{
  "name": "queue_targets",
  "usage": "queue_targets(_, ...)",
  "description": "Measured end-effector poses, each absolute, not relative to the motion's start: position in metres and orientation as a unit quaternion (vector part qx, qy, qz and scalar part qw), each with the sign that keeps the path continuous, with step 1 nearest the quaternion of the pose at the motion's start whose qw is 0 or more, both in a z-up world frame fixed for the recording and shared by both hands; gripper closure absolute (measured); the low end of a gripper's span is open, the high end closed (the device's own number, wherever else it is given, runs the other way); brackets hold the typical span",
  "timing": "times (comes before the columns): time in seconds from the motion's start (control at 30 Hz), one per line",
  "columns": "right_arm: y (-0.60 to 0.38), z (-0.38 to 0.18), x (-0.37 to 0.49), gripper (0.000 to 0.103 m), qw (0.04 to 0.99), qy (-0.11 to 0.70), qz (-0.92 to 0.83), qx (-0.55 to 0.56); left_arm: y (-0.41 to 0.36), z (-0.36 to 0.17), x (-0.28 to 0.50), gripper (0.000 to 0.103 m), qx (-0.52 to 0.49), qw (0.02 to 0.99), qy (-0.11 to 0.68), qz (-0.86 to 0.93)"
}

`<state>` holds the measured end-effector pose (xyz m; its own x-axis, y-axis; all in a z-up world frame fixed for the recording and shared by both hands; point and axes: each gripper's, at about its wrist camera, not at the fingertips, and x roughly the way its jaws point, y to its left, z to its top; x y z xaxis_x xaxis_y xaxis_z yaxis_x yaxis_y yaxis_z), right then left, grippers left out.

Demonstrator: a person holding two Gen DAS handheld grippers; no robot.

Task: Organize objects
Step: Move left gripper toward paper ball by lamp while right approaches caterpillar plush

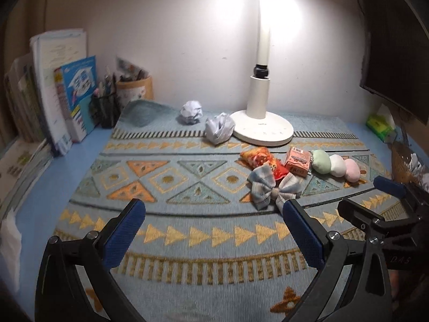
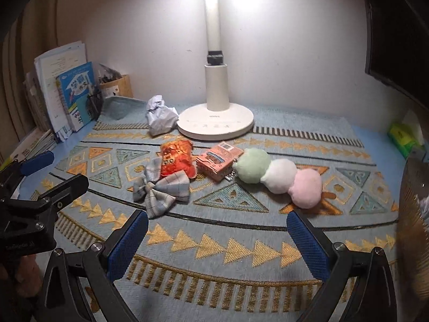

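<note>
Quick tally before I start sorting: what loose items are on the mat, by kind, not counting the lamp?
Crumpled paper balls: 2
Snack packets: 1, the orange bag
Small pink boxes: 1
Plaid bows: 1
Plush toys: 1, the green-white-pink dumpling stick
Total: 6

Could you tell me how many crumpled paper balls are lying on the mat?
2. One crumpled paper ball lies near the mat's back edge, left of the lamp base; the other crumpled ball rests against that base's left rim. More could be hidden.
</note>
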<state>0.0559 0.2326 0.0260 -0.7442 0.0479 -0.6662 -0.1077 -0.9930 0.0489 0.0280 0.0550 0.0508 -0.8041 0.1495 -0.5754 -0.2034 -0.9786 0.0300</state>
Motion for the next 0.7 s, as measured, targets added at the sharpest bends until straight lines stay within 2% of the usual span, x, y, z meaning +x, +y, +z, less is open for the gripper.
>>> queue_targets(0.1, 0.235, 0.021, 0.047, 0.000, 0.065, 0.038, 0.925, -0.372, 0.065, 0.032, 0.005, 0.001, -0.294, 0.119, 0.091, 0.944)
queue_targets(0.2, 0.235, 0.013, 0.041, 0.000, 0.063, 0.035, 0.915, -0.397, 0.057, 0.019, -0.015, 0.001, -0.359, 0.157, 0.049, 0.919)
queue_targets(0.27, 0.237, 0.005, 0.030, 0.000, 0.079, 0.032, 0.898, -0.431, 0.050, 0.021, -0.010, 0.001, -0.341, 0.136, 0.031, 0.930)
queue_targets(0.37, 0.251, -0.004, 0.019, 0.000, 0.076, 0.067, 0.881, -0.463, 0.056, 0.017, -0.015, 0.001, -0.354, 0.107, 0.056, 0.928)
queue_targets(0.53, 0.252, 0.003, 0.027, 0.000, 0.089, 0.066, 0.890, -0.442, 0.071, 0.012, -0.013, 0.001, -0.358, 0.104, 0.104, 0.922)
queue_targets(0.7, 0.243, 0.024, 0.051, 0.000, 0.103, 0.044, 0.923, -0.368, 0.069, 0.020, -0.004, 0.001, -0.326, 0.104, 0.105, 0.934)
